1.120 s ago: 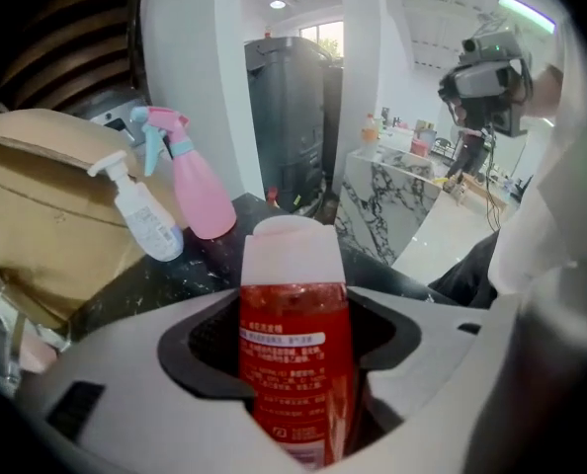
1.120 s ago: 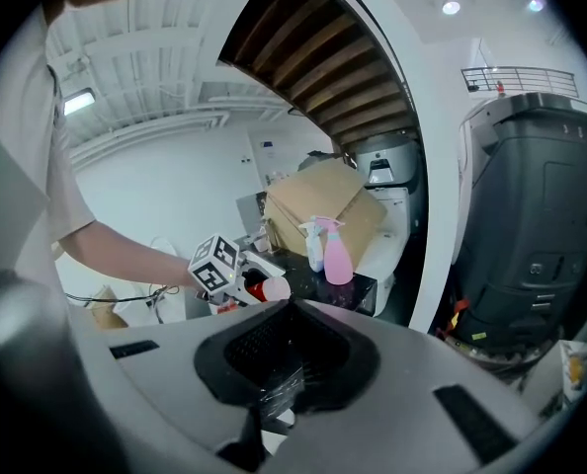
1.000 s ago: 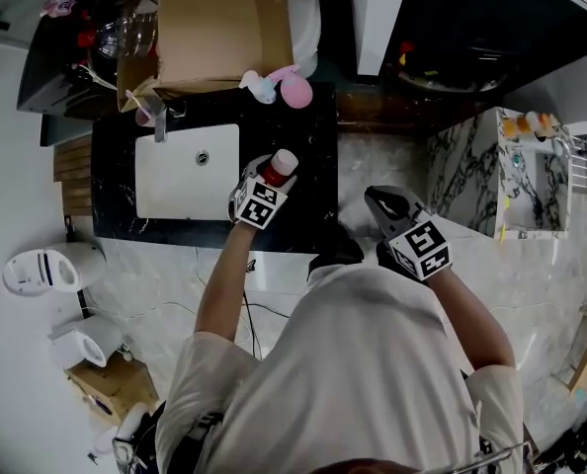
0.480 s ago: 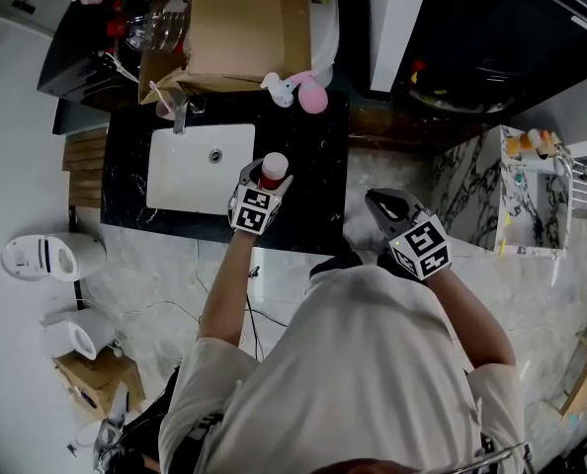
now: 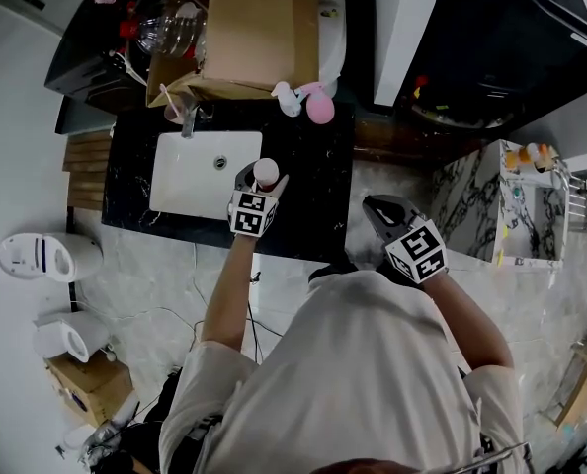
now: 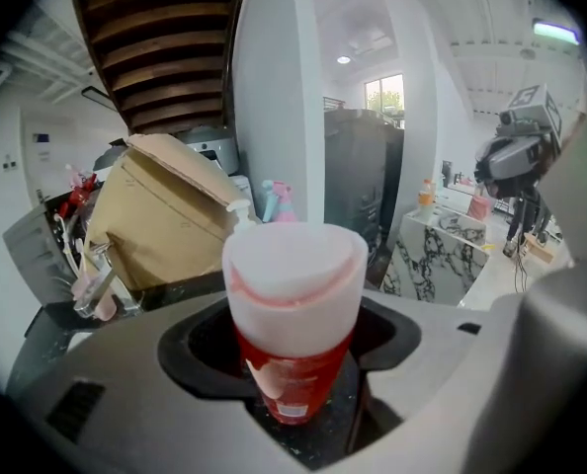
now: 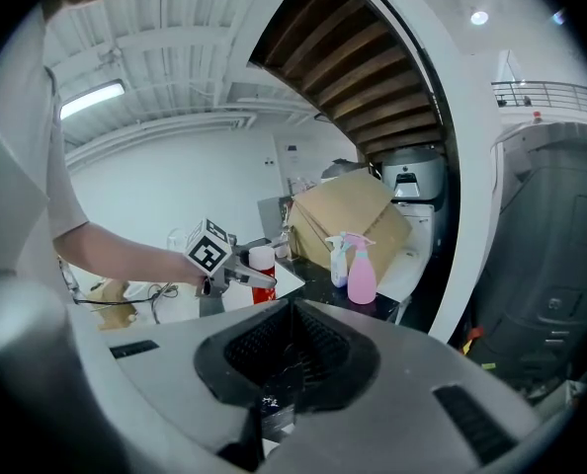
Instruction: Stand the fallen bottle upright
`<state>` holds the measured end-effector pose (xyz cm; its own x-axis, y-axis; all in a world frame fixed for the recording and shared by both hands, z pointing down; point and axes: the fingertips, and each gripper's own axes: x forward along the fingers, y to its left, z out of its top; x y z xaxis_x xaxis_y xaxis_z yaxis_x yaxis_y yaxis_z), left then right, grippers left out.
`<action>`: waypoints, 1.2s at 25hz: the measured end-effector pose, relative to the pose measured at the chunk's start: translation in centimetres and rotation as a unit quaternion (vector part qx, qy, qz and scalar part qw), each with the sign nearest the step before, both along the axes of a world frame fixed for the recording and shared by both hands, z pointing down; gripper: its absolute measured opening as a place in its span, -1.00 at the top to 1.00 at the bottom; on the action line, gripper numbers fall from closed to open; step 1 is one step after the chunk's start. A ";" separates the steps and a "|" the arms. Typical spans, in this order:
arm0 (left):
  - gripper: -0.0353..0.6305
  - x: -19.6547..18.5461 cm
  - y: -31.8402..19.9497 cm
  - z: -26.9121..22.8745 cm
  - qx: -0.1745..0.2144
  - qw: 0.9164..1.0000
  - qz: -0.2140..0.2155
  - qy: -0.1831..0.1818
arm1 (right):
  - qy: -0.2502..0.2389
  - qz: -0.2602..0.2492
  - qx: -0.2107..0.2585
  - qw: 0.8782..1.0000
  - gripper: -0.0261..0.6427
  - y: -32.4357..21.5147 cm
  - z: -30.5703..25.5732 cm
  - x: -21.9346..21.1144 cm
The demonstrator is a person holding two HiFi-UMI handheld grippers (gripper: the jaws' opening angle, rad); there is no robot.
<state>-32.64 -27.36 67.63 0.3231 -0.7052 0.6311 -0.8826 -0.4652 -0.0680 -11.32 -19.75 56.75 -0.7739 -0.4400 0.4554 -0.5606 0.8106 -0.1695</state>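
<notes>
Just right of the white rectangular sink [image 5: 190, 181] in the black stone surface [image 5: 308, 181], the left hand-held gripper [image 5: 260, 178] grasps the red plastic bottle with a white cap [image 6: 292, 294], upright between its jaws. Farther right of the sink, the right hand-held gripper [image 5: 380, 210] hangs clenched and empty. The righting looks nearly done; next, the base must settle flat before a gentle release.

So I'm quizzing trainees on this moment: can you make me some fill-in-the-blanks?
The left gripper grips a red bottle with a ___ cap.
Beside it is the white ___.
The right gripper holds ___.
The pink sprayer stands by the cardboard ___.
Missing: white; sink; nothing; box.
</notes>
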 end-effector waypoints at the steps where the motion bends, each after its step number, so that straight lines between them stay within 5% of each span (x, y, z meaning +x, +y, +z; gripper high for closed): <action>1: 0.02 0.0 -0.2 -0.2 0.005 1.000 -0.003 0.004 | 0.002 0.000 0.000 1.000 0.82 0.0 0.1 0.0; 17: 0.00 -1.7 0.6 -0.7 0.065 0.994 -0.055 0.066 | 0.003 0.001 -0.003 1.000 0.82 -0.9 0.0 -2.2; 30: -0.13 -2.3 2.0 -2.4 0.081 0.992 -0.076 0.060 | 0.001 -0.011 0.009 1.000 0.82 0.3 -0.8 -2.7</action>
